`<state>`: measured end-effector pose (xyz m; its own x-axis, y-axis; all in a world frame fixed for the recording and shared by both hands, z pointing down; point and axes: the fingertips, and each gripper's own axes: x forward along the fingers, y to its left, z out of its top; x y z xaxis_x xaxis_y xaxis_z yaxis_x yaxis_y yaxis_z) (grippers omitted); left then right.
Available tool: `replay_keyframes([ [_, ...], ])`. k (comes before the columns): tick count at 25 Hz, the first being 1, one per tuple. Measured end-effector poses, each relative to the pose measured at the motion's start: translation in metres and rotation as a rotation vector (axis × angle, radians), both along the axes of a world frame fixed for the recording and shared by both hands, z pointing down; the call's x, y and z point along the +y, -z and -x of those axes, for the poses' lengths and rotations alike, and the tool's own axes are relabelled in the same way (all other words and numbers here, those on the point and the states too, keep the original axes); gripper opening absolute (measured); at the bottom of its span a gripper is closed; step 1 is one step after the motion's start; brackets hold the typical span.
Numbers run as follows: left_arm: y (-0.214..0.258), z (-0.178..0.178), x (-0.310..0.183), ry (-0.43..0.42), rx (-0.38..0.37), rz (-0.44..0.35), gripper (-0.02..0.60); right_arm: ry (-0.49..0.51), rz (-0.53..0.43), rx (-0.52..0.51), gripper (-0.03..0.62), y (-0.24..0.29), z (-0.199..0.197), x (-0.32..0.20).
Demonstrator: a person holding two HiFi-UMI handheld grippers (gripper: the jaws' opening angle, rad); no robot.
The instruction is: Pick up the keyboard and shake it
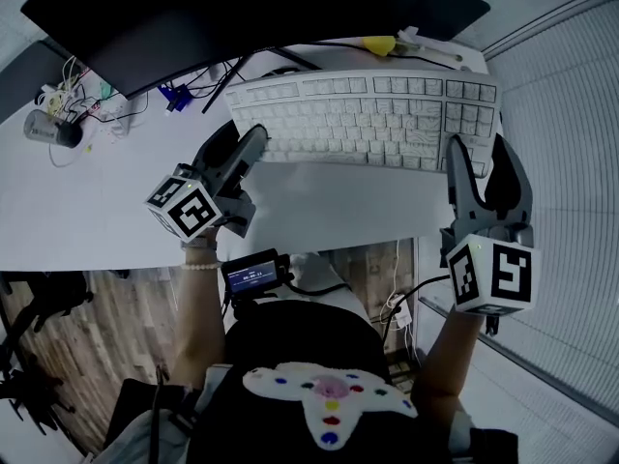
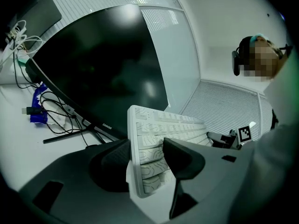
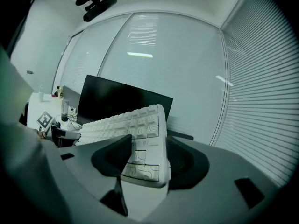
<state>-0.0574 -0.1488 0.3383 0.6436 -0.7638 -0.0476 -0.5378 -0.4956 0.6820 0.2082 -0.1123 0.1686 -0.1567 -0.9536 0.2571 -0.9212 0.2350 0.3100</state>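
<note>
- White keyboard [image 1: 368,119] is seen clamped at both short ends, its long side running left to right in front of the dark monitor [image 1: 242,17].
- Left tongs [image 1: 242,150]: clenched on the keyboard's left end. In the left gripper view one pad is pressed on the key side and the other on the underside.
- Right tongs [image 1: 481,162]: clenched likewise on the right end, with the number-pad keys caught between the pads in the right gripper view.
- The keyboard appears to be held clear of the white worktop [image 1: 97,211] and tilted. From the head view alone the gap beneath it cannot be judged firmly.
- Marker cubes are noted at the rear of each tool: left [image 1: 184,206], right [image 1: 491,274].
- A tangle of cables [image 1: 87,100] and a blue connector [image 1: 174,95] are noted on the worktop at far left, well apart from the keyboard.
- A yellow object [image 1: 379,43] is noted behind the keyboard's far edge; what it is cannot be made out.
- A small screen unit [image 1: 253,274] is seen below the worktop's near edge, beside the left forearm.
- Slatted blinds [image 1: 571,162] are recorded along the right side.
</note>
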Motion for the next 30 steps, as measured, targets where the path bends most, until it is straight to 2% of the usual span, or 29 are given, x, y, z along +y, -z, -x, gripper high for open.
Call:
replay_keyframes([
  [16, 0.012, 0.0, -0.012, 0.0, 0.113, -0.148, 0.23, -0.002, -0.16, 0.11, 0.255, 0.032, 0.019, 0.023],
  [23, 0.009, -0.005, -0.016, -0.01, 0.144, -0.174, 0.23, -0.003, -0.205, 0.139, 0.255, 0.034, 0.021, 0.026],
  [30, 0.014, 0.002, -0.012, -0.001, 0.118, -0.146, 0.23, -0.015, -0.17, 0.097, 0.255, 0.03, 0.018, 0.023],
])
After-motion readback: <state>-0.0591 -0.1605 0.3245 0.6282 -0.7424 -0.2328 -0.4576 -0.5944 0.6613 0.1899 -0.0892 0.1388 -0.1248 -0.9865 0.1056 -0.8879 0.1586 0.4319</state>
